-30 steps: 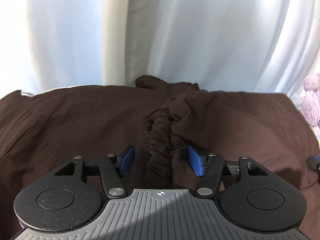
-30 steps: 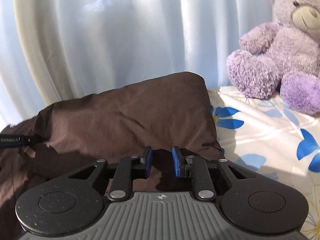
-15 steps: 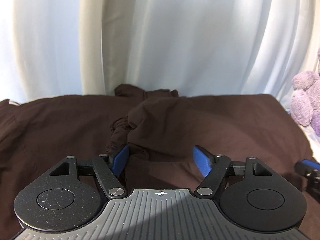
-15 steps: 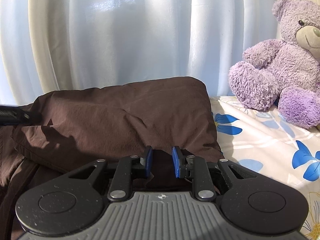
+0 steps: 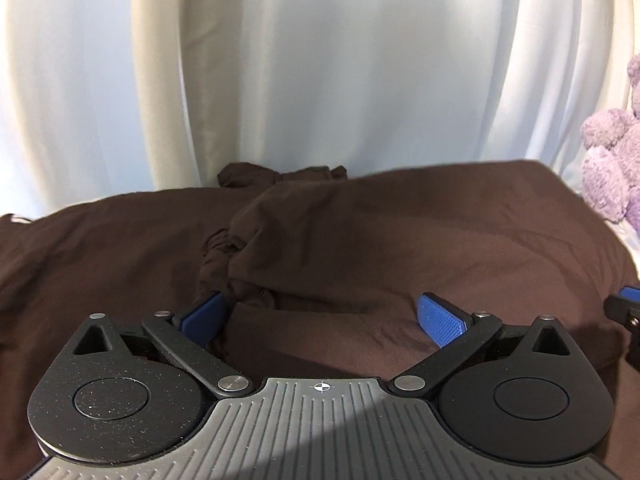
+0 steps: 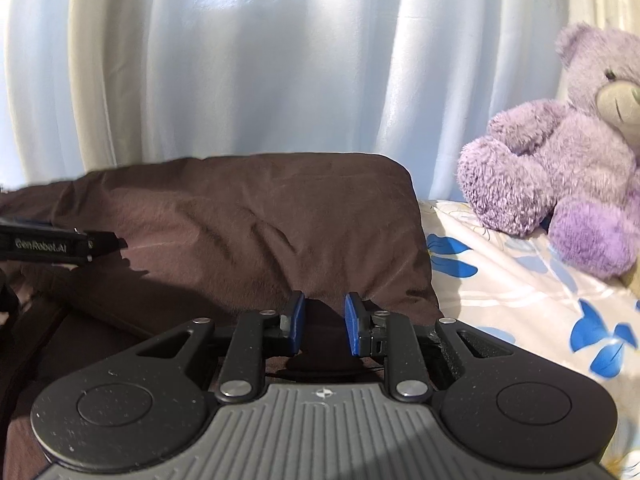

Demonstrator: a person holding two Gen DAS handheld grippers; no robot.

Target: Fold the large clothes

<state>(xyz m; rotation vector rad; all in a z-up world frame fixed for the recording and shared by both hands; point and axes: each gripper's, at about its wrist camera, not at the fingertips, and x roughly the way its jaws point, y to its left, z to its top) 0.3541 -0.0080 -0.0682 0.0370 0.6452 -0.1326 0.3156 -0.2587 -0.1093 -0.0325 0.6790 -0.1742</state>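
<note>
Pale, sheer curtain (image 5: pixel 320 80) cloth hangs in long vertical pleats across the whole background of both views, with a cream, thicker fold running down at the left.

Below it lies the brown garment (image 5: pixel 400 240), a large matte, finely creased fabric spread over the bed (image 6: pixel 520 280). In the left wrist view its right part is folded over into a smooth, puffy slab, while a gathered, ruffled edge bunches in the middle and a crumpled bit sticks up at the far side by the curtain. In the right wrist view the folded slab ends in a rounded corner just beside the bare bedsheet, a cream cloth printed with blue flowers.

A purple teddy bear (image 6: pixel 560 180), shaggy and plush, sits on the sheet at the right, apart from the garment.

The left tongs (image 5: pixel 324 316) have just been opening and now stand spread wide, their blue ribbed pads well apart above the brown cloth; the left pad is just beside the gathered edge, and neither pad presses on anything.

The right tongs (image 6: pixel 322 320) are nearly closed at the near edge of the folded slab, a narrow gap showing between the blue pads; dark cloth lies in that gap, but whether the pads pinch it cannot be told.

No containers appear in either view.
</note>
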